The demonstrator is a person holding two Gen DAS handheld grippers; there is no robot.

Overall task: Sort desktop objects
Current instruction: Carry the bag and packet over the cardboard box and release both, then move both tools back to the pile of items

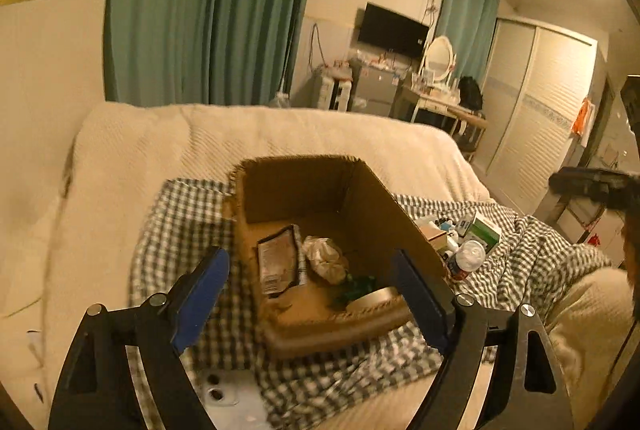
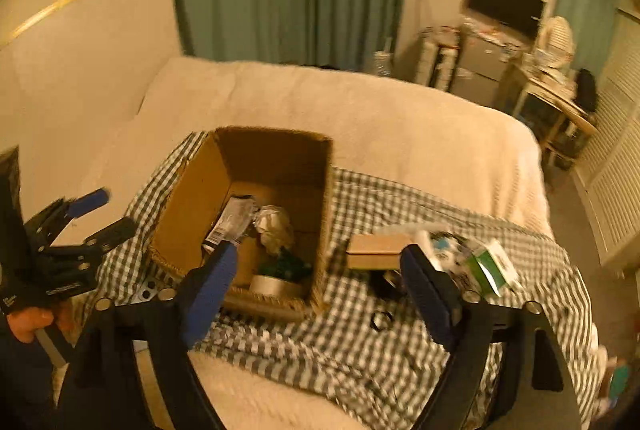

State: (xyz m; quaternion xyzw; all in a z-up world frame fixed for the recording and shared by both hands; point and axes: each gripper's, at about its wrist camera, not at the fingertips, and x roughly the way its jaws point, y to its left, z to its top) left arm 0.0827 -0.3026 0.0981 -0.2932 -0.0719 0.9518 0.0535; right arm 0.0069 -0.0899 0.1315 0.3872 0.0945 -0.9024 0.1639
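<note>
Desktop objects (image 2: 460,262) lie clustered on the checked cloth (image 2: 400,350) beside the cardboard box's (image 2: 256,166) right wall; both the left gripper (image 1: 312,290) and right gripper (image 2: 320,286) are spread and empty, so the next move, apparently, calls for a grasp from that cluster.

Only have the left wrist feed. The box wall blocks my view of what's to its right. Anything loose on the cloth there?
Observer: Yes. A small dark ring lies on the checked cloth, off the front right corner of the cardboard box and not touching it.
Operator: Right gripper state?
Observer: The right wrist view shows the right gripper open, with nothing between its fingers.
Operator: Where's my left one relative to the box?
Observer: From the right wrist view the left gripper, held in a hand, appears off the box's left wall, not over the opening.
</note>
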